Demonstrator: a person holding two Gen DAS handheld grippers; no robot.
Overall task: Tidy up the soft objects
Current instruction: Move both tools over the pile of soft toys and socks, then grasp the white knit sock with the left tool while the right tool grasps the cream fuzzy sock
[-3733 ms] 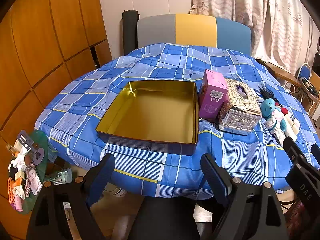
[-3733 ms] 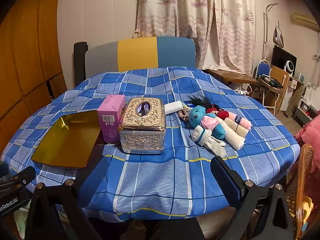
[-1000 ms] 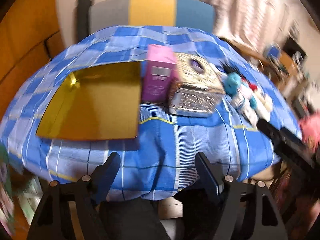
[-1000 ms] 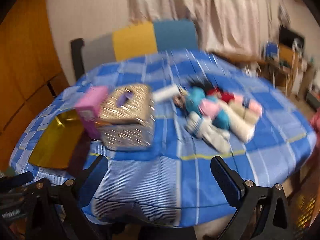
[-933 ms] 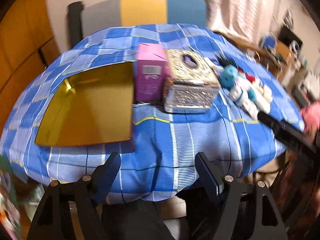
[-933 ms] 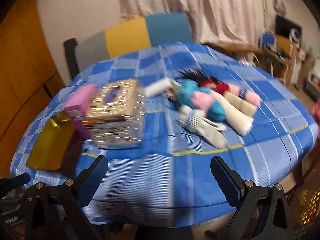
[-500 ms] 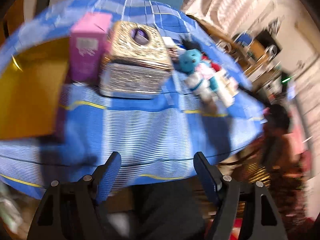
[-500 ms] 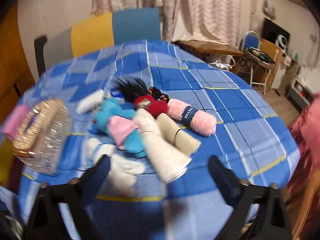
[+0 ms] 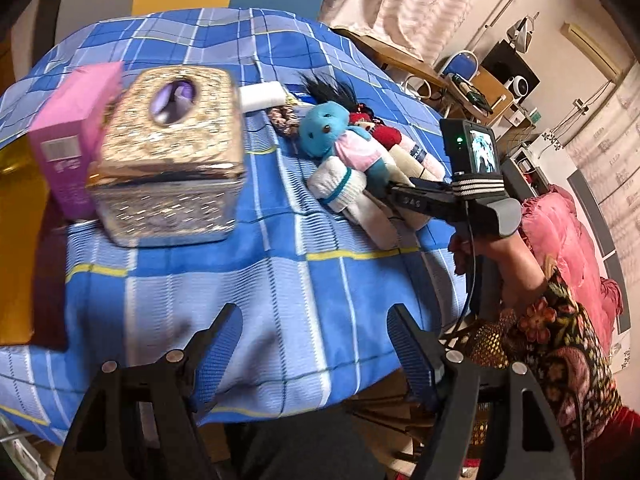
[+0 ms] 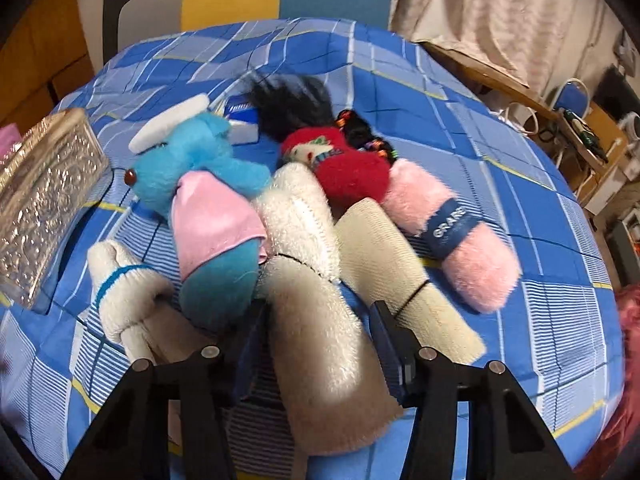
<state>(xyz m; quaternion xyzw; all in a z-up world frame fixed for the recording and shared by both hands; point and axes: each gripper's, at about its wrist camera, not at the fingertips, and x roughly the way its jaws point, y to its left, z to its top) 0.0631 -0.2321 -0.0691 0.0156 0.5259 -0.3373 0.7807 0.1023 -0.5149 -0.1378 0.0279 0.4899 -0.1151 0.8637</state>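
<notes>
Right wrist view: the right tool (image 10: 316, 320) straddles a fuzzy cream sock roll (image 10: 320, 320), jaws spread; the left tool (image 9: 316, 340) hangs released.

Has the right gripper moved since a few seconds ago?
Yes. The right gripper went forward over the blue checked tablecloth, from the near edge to the pile of soft toys; its fingers now straddle the fuzzy white sock.

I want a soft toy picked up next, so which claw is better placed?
Right. The right claw is open around the fluffy white sock in the pile, while the left claw hangs off the table edge.
</notes>
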